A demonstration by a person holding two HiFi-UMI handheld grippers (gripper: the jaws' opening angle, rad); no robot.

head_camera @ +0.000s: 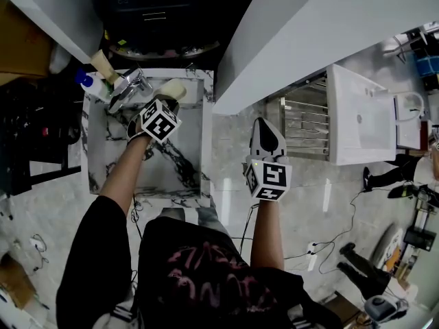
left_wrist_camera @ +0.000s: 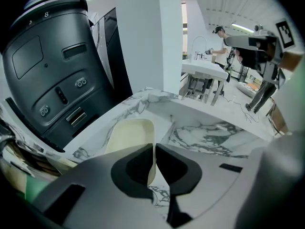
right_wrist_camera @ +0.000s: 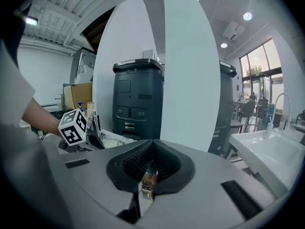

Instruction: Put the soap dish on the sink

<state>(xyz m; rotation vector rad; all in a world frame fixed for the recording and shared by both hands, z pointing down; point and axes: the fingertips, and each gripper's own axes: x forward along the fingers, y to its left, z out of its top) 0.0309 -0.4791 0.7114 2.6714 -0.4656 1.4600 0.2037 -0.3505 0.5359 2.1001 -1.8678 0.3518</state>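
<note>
At the back rim of the white, black-veined marble sink [head_camera: 206,142] [left_wrist_camera: 214,128] lies the cream, shallow oval soap dish [head_camera: 175,88] [left_wrist_camera: 128,135], flat on the stone ledge towards the sink's right rear corner. My left gripper [head_camera: 167,103] [left_wrist_camera: 154,147] reaches over the basin of that sink, and its two jaws are pressed together on the near right edge of the dish; a thin strip of cream rim shows pinched between the dark pads. On the same back ledge, left of the dish, stands the shiny chrome tap [head_camera: 130,84], and further left, at the sink's rear left corner, a white plastic bottle with a blue cap [head_camera: 92,84]. Behind the sink rises a big dark grey plastic machine [left_wrist_camera: 52,70] with buttons and a slot on its front, and just right of it a plain white pillar [left_wrist_camera: 147,37] comes down to the sink's rear right corner. My right gripper [head_camera: 265,130] [right_wrist_camera: 151,159] hangs off to the right of the sink, over the pale tiled floor and clear of the marble, its jaws closed on each other with nothing between them. From its own view I look back across at the black-and-white marker cube [right_wrist_camera: 74,126] on my left gripper above the sink. Well to the right of the marble sink stands a second, plain white basin [head_camera: 360,115] [right_wrist_camera: 276,151].
</note>
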